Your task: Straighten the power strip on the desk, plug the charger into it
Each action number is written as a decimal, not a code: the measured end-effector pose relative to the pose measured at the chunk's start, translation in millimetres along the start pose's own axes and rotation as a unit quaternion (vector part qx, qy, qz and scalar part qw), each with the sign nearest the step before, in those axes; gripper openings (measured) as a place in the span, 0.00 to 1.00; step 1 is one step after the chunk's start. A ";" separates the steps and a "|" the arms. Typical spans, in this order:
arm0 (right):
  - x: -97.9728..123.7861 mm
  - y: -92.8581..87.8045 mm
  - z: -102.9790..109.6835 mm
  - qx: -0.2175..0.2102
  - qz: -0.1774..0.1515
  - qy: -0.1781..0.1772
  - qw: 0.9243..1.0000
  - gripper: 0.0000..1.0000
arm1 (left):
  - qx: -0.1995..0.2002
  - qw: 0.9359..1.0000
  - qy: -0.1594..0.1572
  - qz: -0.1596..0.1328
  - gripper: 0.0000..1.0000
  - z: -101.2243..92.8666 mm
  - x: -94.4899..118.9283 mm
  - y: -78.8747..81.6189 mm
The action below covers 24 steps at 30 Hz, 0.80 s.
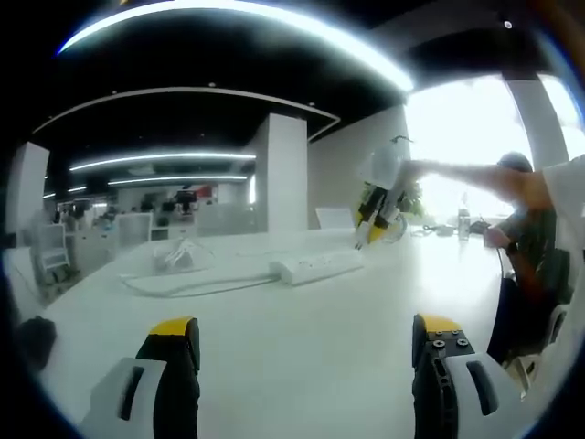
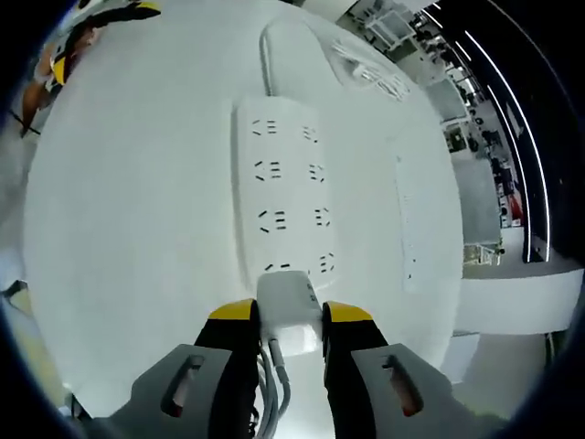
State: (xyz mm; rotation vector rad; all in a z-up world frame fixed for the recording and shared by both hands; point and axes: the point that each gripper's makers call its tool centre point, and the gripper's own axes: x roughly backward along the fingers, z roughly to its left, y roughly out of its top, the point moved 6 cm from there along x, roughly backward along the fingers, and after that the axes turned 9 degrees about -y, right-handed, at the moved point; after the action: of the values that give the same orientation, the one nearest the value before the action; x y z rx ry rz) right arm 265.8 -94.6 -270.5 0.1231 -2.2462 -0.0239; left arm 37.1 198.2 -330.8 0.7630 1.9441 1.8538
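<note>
The right gripper (image 2: 291, 320) clamps the charger (image 2: 288, 306); the power strip (image 2: 288, 197) runs toward 12 o'clock, seemingly just beneath; the left gripper (image 1: 306, 352) gapes idle.

white power strip (image 2: 286, 197), white charger (image 2: 289, 302), yellow-tipped black tongs (image 2: 291, 322)

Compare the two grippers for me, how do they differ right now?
The right gripper is shut on the white charger, just over the power strip; the left gripper is open and holds nothing. The right gripper looks down on the strip from close above; the left gripper looks across the desk, far from the strip. Both have yellow-tipped black jaws.
</note>
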 end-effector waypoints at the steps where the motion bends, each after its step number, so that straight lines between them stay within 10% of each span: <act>1: -0.5 -0.1 0.2 0.004 0.005 -0.002 1.000 0.24 | 0.000 1.000 0.000 0.000 0.99 -0.1 0.0 -0.1; 24: -7.8 10.5 1.6 0.030 0.034 0.012 0.999 0.24 | 0.015 1.000 0.002 0.025 0.99 0.0 -4.0 -7.4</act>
State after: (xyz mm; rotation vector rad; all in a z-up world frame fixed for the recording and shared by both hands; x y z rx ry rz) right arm 268.6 -83.4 -277.0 0.0786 -2.2263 0.0826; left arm 39.2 195.9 -338.6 0.8247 1.9774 1.8594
